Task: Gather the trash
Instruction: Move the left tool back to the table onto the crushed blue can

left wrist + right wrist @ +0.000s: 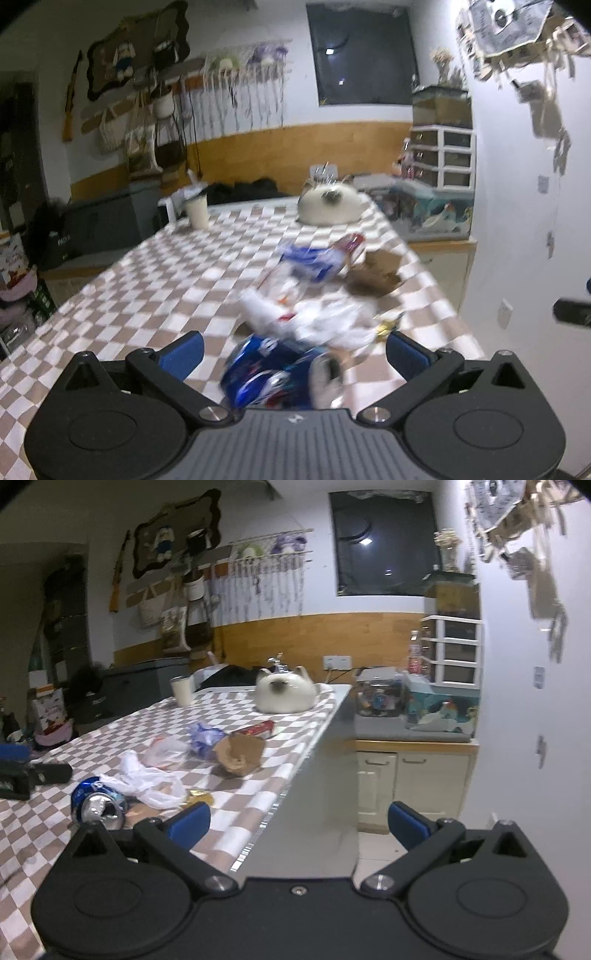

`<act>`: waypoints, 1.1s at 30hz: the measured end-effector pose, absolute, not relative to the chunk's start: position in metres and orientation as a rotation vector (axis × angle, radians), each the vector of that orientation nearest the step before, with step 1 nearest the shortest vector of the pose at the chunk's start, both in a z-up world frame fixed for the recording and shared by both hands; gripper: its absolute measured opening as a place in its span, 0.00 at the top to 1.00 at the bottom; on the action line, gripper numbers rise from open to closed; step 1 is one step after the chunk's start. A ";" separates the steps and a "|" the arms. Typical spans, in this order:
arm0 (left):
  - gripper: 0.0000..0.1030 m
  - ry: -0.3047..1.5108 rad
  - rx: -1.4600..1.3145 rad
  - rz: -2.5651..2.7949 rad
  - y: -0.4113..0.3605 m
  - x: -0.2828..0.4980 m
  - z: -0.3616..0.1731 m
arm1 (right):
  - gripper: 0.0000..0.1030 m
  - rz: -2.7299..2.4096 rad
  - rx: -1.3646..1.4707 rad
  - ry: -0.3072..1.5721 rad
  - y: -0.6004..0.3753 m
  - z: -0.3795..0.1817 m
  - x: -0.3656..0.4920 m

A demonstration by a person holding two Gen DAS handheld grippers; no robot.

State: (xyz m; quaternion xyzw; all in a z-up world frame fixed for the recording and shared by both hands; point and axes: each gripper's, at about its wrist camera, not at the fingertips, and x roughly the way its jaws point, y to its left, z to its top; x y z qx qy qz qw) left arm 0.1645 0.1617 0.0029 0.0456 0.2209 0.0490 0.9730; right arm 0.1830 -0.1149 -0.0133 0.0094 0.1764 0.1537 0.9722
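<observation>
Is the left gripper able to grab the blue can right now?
Probably yes. The left gripper is open, with the blue can lying between its fingers; only the white plastic bag drapes nearby.

My home living space, checkered tablecloth (258,797) on the table, plastic drawer unit (452,650), cream cabinet (413,779), wall hangings (266,579), wood wainscot (332,638).

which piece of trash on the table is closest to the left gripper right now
The crushed blue can, lying between the open fingers of the left gripper. The white plastic bag and brown cardboard box lie farther off.
</observation>
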 end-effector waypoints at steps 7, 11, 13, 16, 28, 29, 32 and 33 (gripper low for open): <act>0.00 0.496 0.129 -0.003 0.190 0.188 -0.025 | 0.00 0.372 0.017 0.370 -0.078 -0.017 0.209; 0.00 0.528 0.178 -0.072 0.193 0.203 -0.037 | 0.00 0.415 0.018 0.385 -0.061 -0.018 0.226; 0.00 0.542 0.202 -0.097 0.195 0.210 -0.042 | 0.00 0.438 0.008 0.387 -0.052 -0.018 0.234; 0.00 0.561 0.226 -0.113 0.200 0.219 -0.048 | 0.00 0.495 -0.009 0.392 -0.038 -0.016 0.250; 0.12 0.571 0.136 -0.249 0.225 0.234 -0.049 | 0.02 0.752 -0.215 0.431 0.022 -0.022 0.305; 0.12 0.570 0.119 -0.243 0.227 0.233 -0.050 | 0.03 0.772 -0.231 0.437 0.027 -0.023 0.307; 0.13 0.558 0.102 -0.234 0.228 0.228 -0.051 | 0.06 0.830 -0.269 0.456 0.043 -0.028 0.317; 0.14 0.553 0.098 -0.223 0.229 0.224 -0.051 | 0.07 0.844 -0.272 0.460 0.048 -0.029 0.320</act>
